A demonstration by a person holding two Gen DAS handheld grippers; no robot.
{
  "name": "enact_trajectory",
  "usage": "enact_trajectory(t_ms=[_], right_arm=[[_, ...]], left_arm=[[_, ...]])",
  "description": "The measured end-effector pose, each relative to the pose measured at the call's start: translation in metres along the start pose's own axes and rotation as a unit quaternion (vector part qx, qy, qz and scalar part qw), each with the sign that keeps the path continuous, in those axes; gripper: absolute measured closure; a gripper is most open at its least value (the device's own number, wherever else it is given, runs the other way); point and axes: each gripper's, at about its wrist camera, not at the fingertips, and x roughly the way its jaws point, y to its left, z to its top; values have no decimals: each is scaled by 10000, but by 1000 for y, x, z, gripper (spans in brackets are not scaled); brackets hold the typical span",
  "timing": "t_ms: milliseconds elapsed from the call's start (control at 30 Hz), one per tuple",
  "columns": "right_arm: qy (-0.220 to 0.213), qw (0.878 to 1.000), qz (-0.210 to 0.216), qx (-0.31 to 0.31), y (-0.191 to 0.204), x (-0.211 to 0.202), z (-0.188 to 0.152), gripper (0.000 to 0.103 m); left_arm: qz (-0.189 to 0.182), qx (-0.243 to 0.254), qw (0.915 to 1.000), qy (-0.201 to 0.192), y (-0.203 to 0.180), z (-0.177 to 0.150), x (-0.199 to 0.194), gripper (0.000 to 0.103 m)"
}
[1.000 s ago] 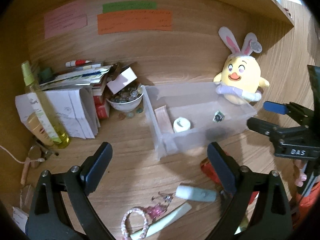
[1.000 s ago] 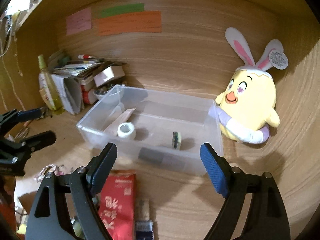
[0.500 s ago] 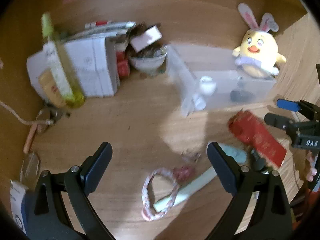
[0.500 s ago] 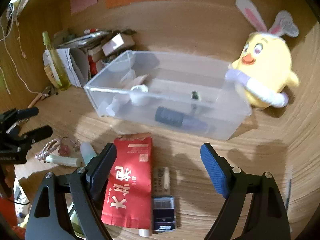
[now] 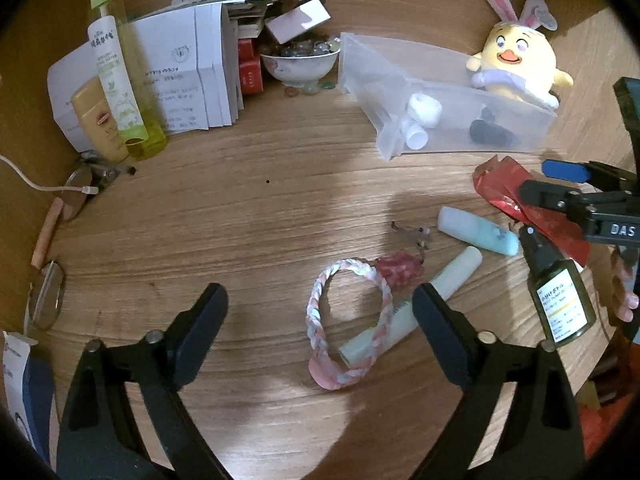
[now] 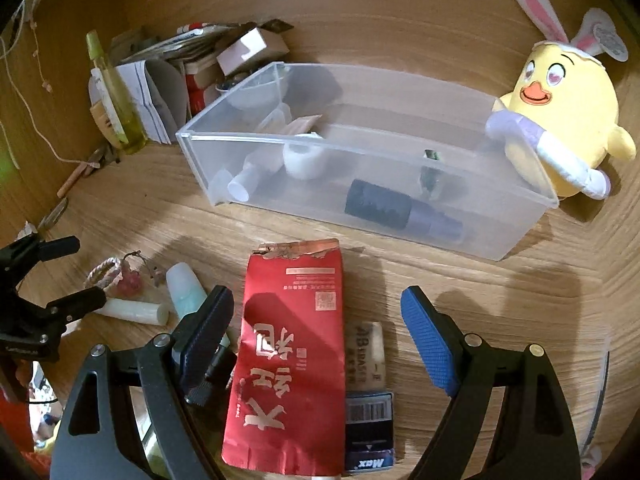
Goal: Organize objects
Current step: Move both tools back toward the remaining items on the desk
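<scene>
A clear plastic bin (image 6: pixel 520 216) (image 5: pixel 360 60) stands on the wooden desk and holds a white tape roll (image 6: pixel 304 158), a dark bottle (image 6: pixel 380 206) and small items. My left gripper (image 5: pixel 320 308) is open over a braided pink-white bracelet (image 5: pixel 320 312) and a pale green tube (image 5: pixel 440 288). My right gripper (image 6: pixel 316 312) is open over a red packet (image 6: pixel 292 360), with an eraser (image 6: pixel 366 352) beside it. A mint bottle (image 5: pixel 476 232) and a dark green pump bottle (image 5: pixel 560 296) lie near.
A yellow bunny-eared plush (image 6: pixel 560 100) leans on the bin's right end. At the back left are papers (image 5: pixel 180 80), a yellow-green spray bottle (image 5: pixel 116 68), a bowl of beads (image 5: pixel 300 60) and small boxes. A cable (image 5: pixel 40 184) and glasses (image 5: pixel 46 296) lie at the left.
Both grippers pulled back and tilted down from the bin toward the loose objects on the desk. The bracelet now sits between my left fingers, the red packet between my right.
</scene>
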Motion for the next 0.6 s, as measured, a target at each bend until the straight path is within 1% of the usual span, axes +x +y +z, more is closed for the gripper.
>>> enact_trajectory(t_ms=[33, 67, 233, 267, 500, 533, 567, 600], right_arm=[[8, 10000, -19, 8, 1, 1, 0, 19], [18, 10000, -22, 21, 1, 2, 1, 19], [23, 9999, -20, 98, 2, 4, 2, 19], [39, 9999, -52, 85, 2, 6, 2, 19], [151, 9999, -49, 59, 9, 13, 3, 20], [167, 9998, -20, 48, 10, 14, 3, 21], [179, 9998, 4, 39, 11, 15, 3, 21], [190, 9998, 15, 35, 12, 15, 3, 21]], left_arm=[[-40, -1, 10000, 3, 1, 0, 0, 19], [-97, -22, 9999, 23, 3, 1, -1, 22], [-355, -181, 9992, 38, 13, -1, -2, 23], [-349, -166, 9992, 50, 12, -2, -1, 25], [-428, -141, 9990, 71, 16, -1, 2, 25], [-424, -137, 9990, 83, 17, 0, 2, 26], [-401, -129, 9991, 86, 18, 0, 2, 31], [-322, -94, 9994, 130, 18, 1, 4, 34]])
